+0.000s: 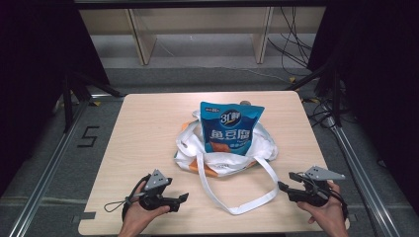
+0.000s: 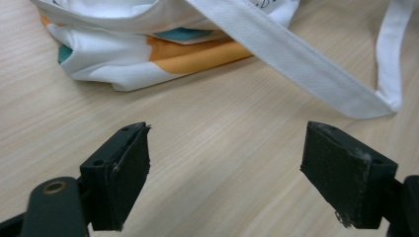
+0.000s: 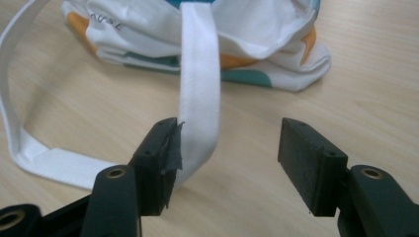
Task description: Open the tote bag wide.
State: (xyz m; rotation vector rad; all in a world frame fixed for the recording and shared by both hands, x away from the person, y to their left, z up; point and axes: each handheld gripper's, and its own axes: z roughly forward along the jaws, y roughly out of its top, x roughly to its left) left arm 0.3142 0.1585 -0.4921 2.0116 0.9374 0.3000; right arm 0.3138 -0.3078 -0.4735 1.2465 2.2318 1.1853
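Observation:
A blue snack bag [image 1: 230,127] stands upright in a crumpled white tote bag [image 1: 257,148] with orange and teal patches at the table's middle. The tote's long white strap [image 1: 247,201] loops toward the front edge. My left gripper [image 1: 184,197] rests at the front left, open, its jaws over bare wood short of the tote [image 2: 128,59] and strap [image 2: 306,64]. My right gripper [image 1: 282,186] is at the front right, open; the strap [image 3: 197,108] runs just behind its left jaw and in front of the tote [image 3: 257,44], not clamped.
The wooden table [image 1: 143,128] has bare surface on the left, right and behind the bag. Metal rails run along both sides on the floor. Black tripod legs [image 1: 69,98] stand at the left; a wooden shelf frame [image 1: 143,39] and cables lie beyond.

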